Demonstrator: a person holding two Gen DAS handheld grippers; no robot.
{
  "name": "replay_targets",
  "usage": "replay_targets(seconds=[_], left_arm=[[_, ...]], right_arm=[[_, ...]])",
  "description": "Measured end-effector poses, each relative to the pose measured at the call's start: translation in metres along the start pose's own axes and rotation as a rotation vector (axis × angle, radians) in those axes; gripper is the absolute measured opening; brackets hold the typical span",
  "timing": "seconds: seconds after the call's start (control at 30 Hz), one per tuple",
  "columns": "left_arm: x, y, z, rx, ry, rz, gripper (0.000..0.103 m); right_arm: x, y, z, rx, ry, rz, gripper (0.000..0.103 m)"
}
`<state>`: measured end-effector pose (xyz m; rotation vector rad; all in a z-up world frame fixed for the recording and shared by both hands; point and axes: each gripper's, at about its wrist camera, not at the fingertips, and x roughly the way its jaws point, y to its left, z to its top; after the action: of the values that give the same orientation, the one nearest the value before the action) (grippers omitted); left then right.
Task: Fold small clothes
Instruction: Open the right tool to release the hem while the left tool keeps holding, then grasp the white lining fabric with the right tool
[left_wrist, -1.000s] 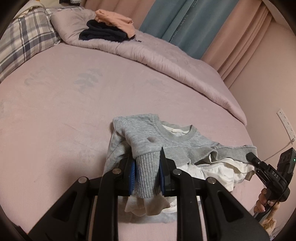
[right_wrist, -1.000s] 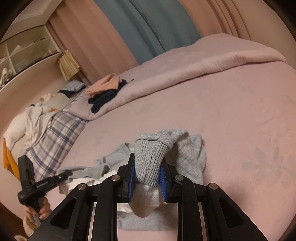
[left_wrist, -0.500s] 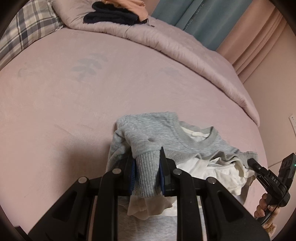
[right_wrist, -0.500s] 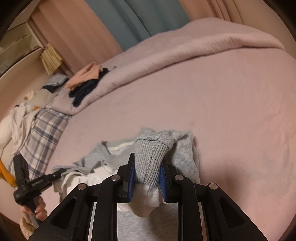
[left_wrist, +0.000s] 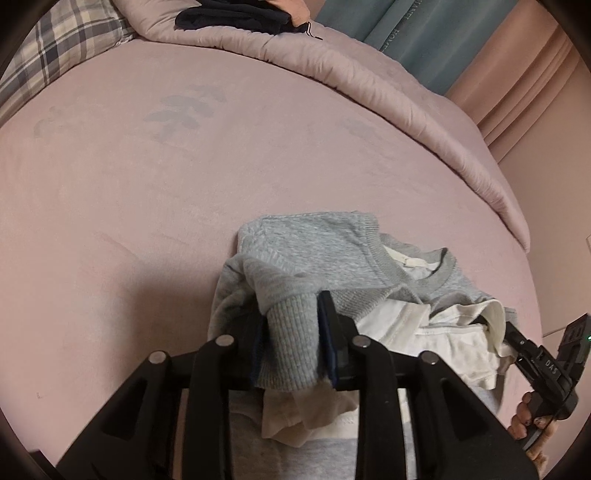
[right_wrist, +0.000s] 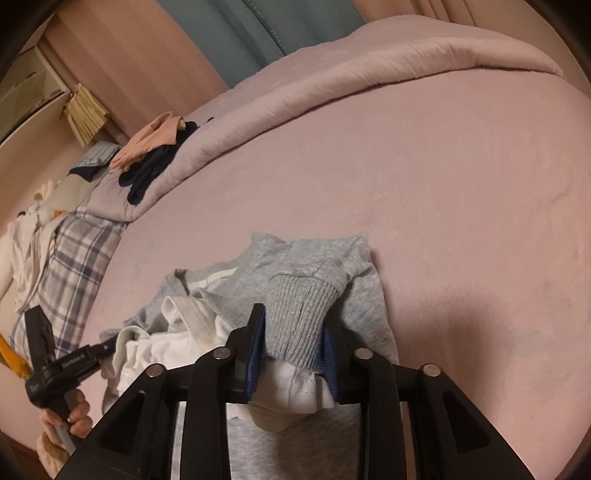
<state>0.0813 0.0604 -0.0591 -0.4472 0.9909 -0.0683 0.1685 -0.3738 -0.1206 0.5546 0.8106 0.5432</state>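
sweatshirt (left_wrist: 332, 251) lies crosswise, collar toward the duvet (left_wrist: 388, 96), each claw (left_wrist: 291, 347) (right_wrist: 291, 347) clamped on a ribbed cuff.

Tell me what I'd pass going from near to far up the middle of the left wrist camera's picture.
Left gripper shut on a ribbed cuff → grey sweatshirt → bare pink bedsheet → rolled-back pink duvet → dark folded clothes on top of it.
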Motion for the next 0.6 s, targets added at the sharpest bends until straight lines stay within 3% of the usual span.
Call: replay_targets(seconds=[0.17,0.3,0.37,0.53,0.57,0.6], left_arm=[[-0.016,0.000,-0.009,0.002,-0.002,-0.068,0.058],[-0.018,-0.001,-0.021,0.005,0.017,-0.098,0.059],[-0.015,0.001,-0.024,-0.017,0.030,-0.109,0.057],[-0.012,0.002,-0.029,-0.043,0.022,-0.097,0.026],[-0.012,0.002,-0.029,-0.049,0.019,-0.101,0.020],[-0.014,0.002,-0.028,-0.055,0.014,-0.109,0.019]], right_arm=[[-0.011,-0.003,-0.002,0.001,-0.030,0.019,0.050],[-0.017,-0.004,-0.010,0.001,-0.026,0.037,0.052],[-0.015,-0.003,-0.013,-0.006,-0.023,0.046,0.052],[-0.010,0.006,-0.017,-0.045,-0.007,0.045,0.052],[-0.009,0.007,-0.017,-0.048,-0.011,0.042,0.046],[-0.007,0.008,-0.016,-0.053,-0.011,0.035,0.028]])
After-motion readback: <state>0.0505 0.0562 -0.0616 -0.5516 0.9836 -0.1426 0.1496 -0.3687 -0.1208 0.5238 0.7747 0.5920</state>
